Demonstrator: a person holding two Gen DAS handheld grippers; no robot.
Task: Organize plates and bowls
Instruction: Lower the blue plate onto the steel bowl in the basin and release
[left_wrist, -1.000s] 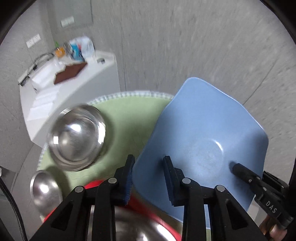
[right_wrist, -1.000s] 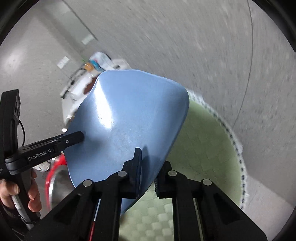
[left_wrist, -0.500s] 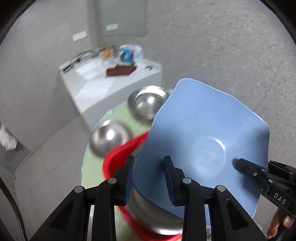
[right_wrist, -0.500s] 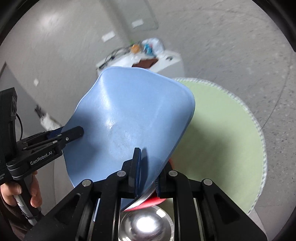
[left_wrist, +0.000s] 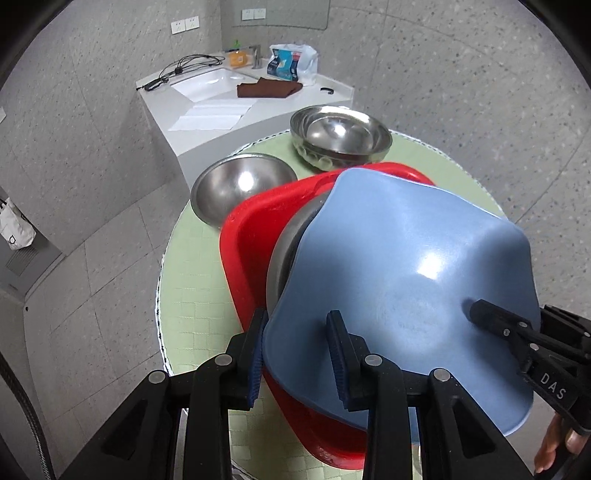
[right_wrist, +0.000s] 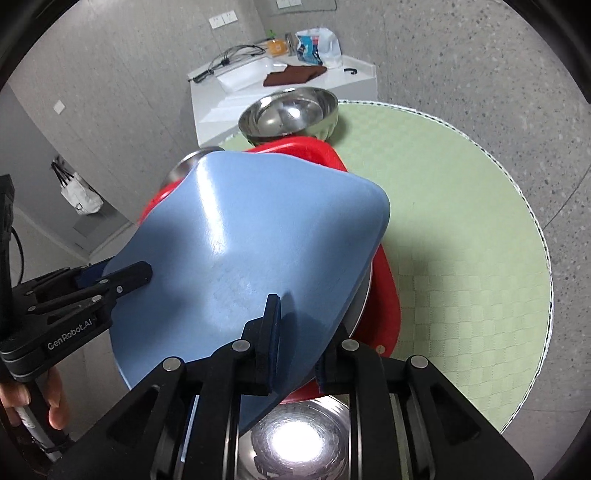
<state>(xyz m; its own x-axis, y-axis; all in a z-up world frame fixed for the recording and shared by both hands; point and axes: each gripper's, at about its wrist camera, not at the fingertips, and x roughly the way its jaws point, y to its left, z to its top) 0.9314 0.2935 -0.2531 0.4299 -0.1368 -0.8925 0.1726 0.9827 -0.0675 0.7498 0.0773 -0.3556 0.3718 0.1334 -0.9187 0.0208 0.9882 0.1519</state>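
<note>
A: While the blue plate (left_wrist: 402, 266) hangs tilted above the steel bowl (left_wrist: 288, 240) in the red basin (left_wrist: 255, 221), both claws pinch its rim: left gripper (left_wrist: 295, 350) near edge, right gripper (right_wrist: 295, 332) opposite.

B: Step: stacking. Next, probably level it, lower it onto the bowl, then let go.

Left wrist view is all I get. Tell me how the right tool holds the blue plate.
Observer: The right tool pinches the blue plate at its near rim, one finger on top, the other beneath.
Operator: Report what lies under that rim.
Observer: The open inside of a steel bowl, glaring, directly below the tool.
Operator: Say who holds the left tool.
Observer: A bare hand grips the handle of the left tool.
</note>
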